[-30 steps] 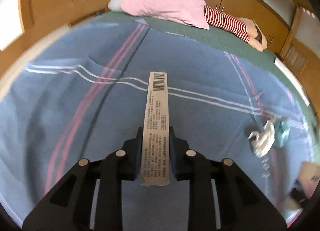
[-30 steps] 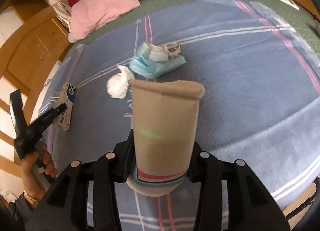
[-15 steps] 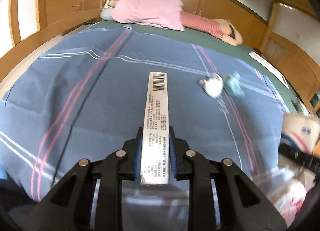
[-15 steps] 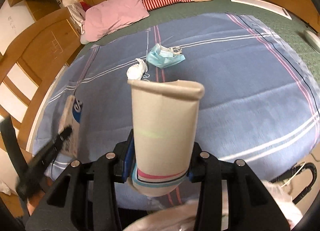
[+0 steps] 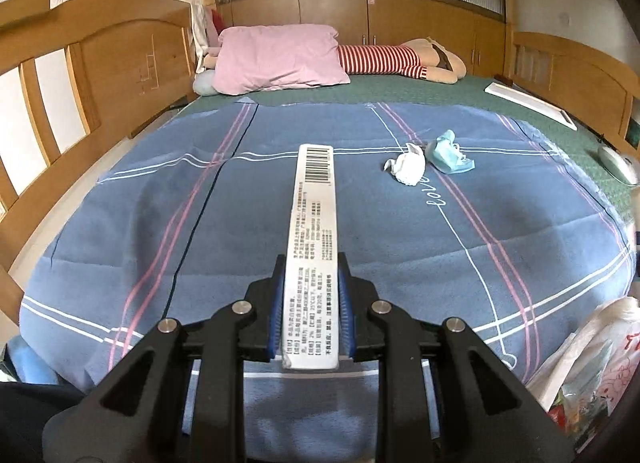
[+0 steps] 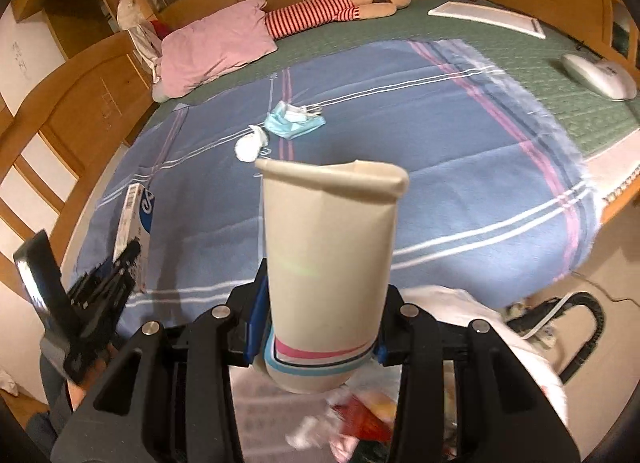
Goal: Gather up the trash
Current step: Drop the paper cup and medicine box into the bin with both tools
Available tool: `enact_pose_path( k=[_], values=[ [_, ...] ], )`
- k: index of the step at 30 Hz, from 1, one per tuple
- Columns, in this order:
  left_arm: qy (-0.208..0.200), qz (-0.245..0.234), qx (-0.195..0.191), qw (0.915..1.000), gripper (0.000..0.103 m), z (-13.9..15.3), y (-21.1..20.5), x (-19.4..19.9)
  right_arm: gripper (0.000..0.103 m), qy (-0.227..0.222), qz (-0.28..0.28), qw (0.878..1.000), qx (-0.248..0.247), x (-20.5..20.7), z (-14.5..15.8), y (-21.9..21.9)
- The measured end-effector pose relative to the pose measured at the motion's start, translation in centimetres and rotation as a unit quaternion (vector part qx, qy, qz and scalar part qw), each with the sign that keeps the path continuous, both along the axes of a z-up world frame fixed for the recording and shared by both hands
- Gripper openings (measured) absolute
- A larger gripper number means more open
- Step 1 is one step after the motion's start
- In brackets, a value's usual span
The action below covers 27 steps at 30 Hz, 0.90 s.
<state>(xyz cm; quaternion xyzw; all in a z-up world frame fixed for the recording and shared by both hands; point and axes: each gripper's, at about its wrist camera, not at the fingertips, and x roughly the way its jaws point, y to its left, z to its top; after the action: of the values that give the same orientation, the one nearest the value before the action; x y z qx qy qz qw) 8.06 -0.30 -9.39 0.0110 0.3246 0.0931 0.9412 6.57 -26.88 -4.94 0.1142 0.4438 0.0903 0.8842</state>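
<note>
My left gripper [image 5: 310, 303] is shut on a long white carton with a barcode [image 5: 314, 231], held level above the near edge of the blue blanket [image 5: 160, 223]. It also shows in the right wrist view [image 6: 134, 231]. My right gripper [image 6: 320, 315] is shut on a squashed paper cup [image 6: 328, 263], held above an open white trash bag [image 6: 460, 343]. A crumpled white tissue [image 5: 408, 167] and a blue face mask [image 5: 450, 153] lie on the blanket; both show in the right wrist view, tissue [image 6: 250, 145] and mask [image 6: 294, 123].
A pink pillow [image 5: 276, 59] and a striped doll [image 5: 400, 59] lie at the bed's head. Wooden bed rails [image 5: 60, 83] run along both sides. A white board [image 6: 486, 17] and a white device [image 6: 598, 75] lie on the green mat. The trash bag [image 5: 592, 355] sits at the bed's foot.
Both grippers have pulled back from the bed with their items. The right gripper with the cup now hangs over the trash bag. The tissue and mask look farther away.
</note>
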Motion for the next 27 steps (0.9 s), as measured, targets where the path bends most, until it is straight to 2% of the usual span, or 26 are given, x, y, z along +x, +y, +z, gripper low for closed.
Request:
enact_pose_path(
  k=[5, 8, 12, 13, 15, 16, 20, 22, 23, 24, 26, 27],
  values=[
    [0.003, -0.001, -0.006, 1.0, 0.024, -0.1, 0.4, 0.2, 0.042, 0.008, -0.002, 0.999, -0.037, -2.2, 0.4, -2.1],
    [0.005, -0.004, -0.012, 0.9999, 0.024, -0.2, 0.5, 0.1, 0.042, 0.027, 0.002, 0.998, -0.058, -3.4, -0.4, -2.8],
    [0.01, -0.007, -0.02, 0.9997, 0.024, -0.3, 0.8, 0.1, 0.043, 0.069, 0.012, 0.996, -0.062, -4.3, -2.4, -3.1],
    [0.01, -0.008, -0.021, 0.9997, 0.024, -0.3, 0.8, 0.0, 0.045, 0.077, 0.015, 0.995, -0.057, -4.4, -2.7, -3.0],
    [0.01, -0.009, -0.021, 0.9997, 0.024, -0.3, 0.8, 0.0, 0.068, 0.083, 0.006, 0.995, -0.045, -4.5, -3.1, -3.2],
    [0.011, -0.01, -0.023, 0.9996, 0.024, -0.4, 0.8, 0.0, 0.072, 0.081, -0.001, 0.996, -0.039, -4.5, -3.0, -3.2],
    [0.01, -0.019, -0.032, 0.9993, 0.024, -0.4, 1.1, -0.1, 0.074, 0.056, -0.02, 0.998, 0.005, -4.1, -1.8, -3.6],
    [0.004, -0.043, -0.057, 0.9974, 0.024, -0.1, 1.1, -0.3, 0.074, 0.037, -0.034, 0.999, 0.015, -4.2, -1.1, -3.9],
    [0.002, -0.063, -0.077, 0.995, 0.024, 0.0, 1.0, -0.4, 0.074, 0.029, -0.042, 0.999, 0.019, -4.2, -0.7, -4.1],
    [0.001, -0.103, -0.112, 0.9884, 0.024, 0.1, 0.8, -0.5, 0.074, 0.018, -0.053, 0.998, 0.023, -4.3, -0.4, -4.5],
    [0.018, -0.205, -0.199, 0.9582, 0.024, 0.0, 0.0, -0.7, 0.074, 0.008, -0.073, 0.997, 0.031, -4.4, -0.1, -5.3],
    [0.027, -0.253, -0.231, 0.9391, 0.024, 0.0, -0.7, -1.0, 0.074, 0.003, -0.088, 0.995, 0.04, -4.5, 0.1, -6.0]
  ],
)
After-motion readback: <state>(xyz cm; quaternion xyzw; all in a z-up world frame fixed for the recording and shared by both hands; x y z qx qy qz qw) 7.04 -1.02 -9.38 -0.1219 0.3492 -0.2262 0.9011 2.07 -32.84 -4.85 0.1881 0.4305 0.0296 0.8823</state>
